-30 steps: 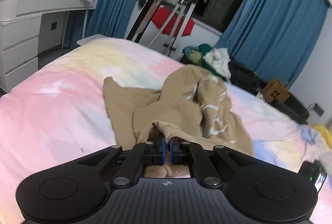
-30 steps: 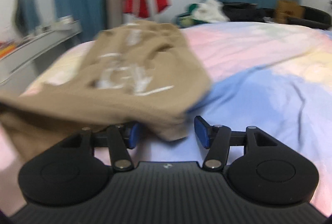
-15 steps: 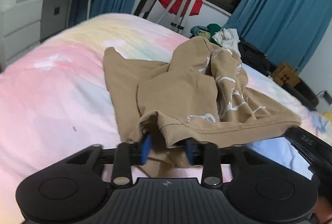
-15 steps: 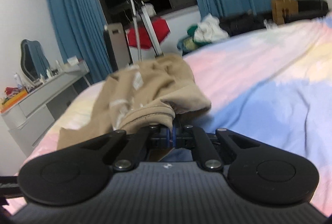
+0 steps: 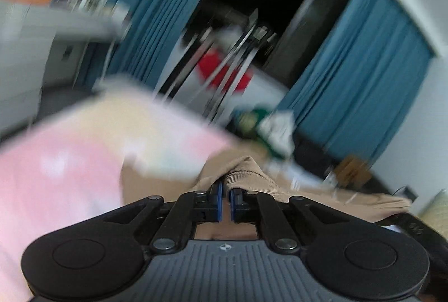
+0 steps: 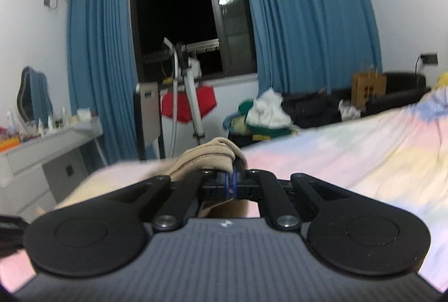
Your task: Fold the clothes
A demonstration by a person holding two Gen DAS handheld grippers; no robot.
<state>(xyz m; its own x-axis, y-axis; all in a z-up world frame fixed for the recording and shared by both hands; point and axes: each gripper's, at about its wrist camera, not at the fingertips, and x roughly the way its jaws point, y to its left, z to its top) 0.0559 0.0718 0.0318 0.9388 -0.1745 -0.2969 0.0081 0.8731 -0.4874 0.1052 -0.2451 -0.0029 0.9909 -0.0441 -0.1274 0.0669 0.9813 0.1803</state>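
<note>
Could lose the ribbed hem: only a thin bite of cloth sits between each pair of fingers, and a fast lift might tug it free or bunch the fold. One tan garment (image 5: 246,170), draped off the bed (image 6: 350,139) near its foot edge. Two grippers: left gripper (image 5: 225,199) pinched narrow on the hem, right gripper (image 6: 233,184) clamped on another edge.

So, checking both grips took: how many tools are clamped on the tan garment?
2. The left tool pinches a ribbed edge of the tan garment; the right tool is shut on a bunched fold. The rest of the garment is mostly hidden.
</note>
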